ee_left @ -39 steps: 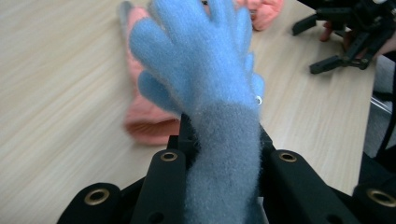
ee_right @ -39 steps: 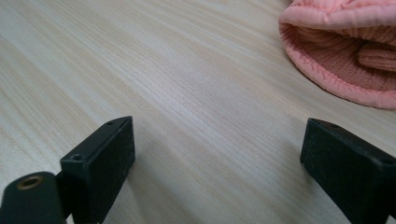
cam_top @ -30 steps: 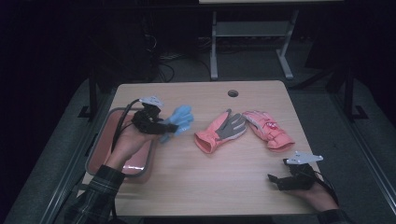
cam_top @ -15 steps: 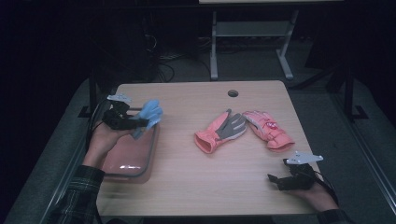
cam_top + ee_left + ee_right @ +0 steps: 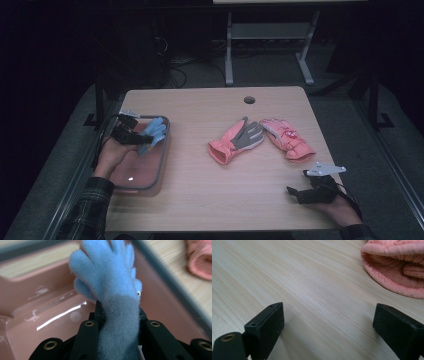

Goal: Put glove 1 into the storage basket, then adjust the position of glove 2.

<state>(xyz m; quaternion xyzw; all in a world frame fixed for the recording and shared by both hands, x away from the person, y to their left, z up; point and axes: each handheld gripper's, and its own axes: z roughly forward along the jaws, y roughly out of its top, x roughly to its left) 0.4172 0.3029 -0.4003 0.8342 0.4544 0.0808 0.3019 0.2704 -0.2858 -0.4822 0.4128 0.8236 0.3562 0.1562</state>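
Step in hand: stowing soft blue fleece glove (image 5: 107,287) in pink translucent plastic bin (image 5: 125,177) at left edge of pale wooden table (image 5: 200,200); glove hangs over bin's far end, not yet laid down; next move calls for lowering past rim, then letting go. Left gripper (image 5: 131,136): jaws clamped on glove's cuff. Right gripper (image 5: 300,192): jaws wide apart, holding nothing, resting near front right corner, short of two pink padded gloves (image 5: 260,137) mid-table.

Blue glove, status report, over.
Left gripper shut on blue glove, over pink bin. Right gripper open, resting on table. Nothing in the way.
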